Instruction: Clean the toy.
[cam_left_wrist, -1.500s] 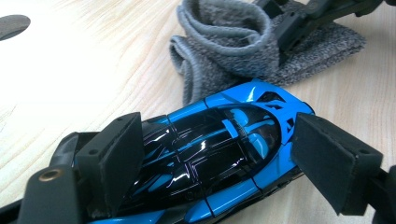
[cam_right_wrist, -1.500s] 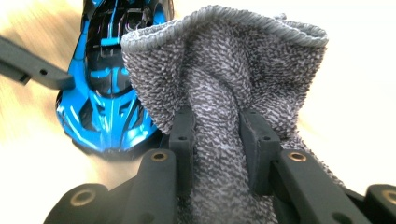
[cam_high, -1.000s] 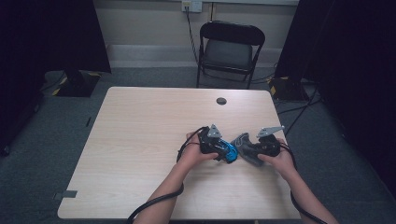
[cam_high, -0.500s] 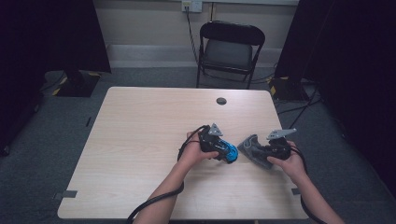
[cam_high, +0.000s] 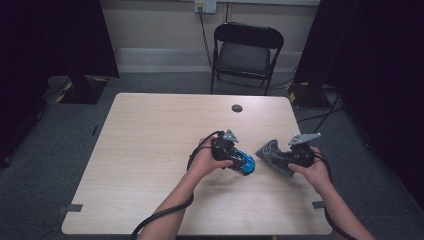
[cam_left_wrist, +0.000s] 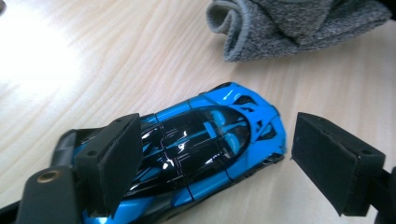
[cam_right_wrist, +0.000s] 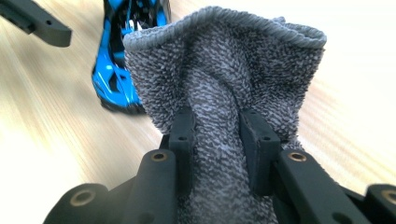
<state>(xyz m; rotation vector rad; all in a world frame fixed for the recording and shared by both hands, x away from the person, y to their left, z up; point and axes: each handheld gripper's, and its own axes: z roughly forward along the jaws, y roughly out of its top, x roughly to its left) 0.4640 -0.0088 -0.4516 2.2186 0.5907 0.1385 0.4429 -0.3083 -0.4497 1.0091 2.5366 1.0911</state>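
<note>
On table (cam_high: 150, 150): blue toy car (cam_left_wrist: 201, 144), grey cloth (cam_right_wrist: 224, 84); no legible writing.

I count one blue toy car (cam_high: 243, 161) near the tabletop's (cam_high: 150, 150) right edge; one grey knitted cloth (cam_high: 272, 155) beside it; one dark round disc (cam_high: 237, 108) at the far edge; one folding chair (cam_high: 246, 52) beyond.

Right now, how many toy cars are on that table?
1. The blue toy car lies near the table's middle, between the open jaws of the left gripper. The grey cloth bunched in the right gripper could hide something small.
</note>
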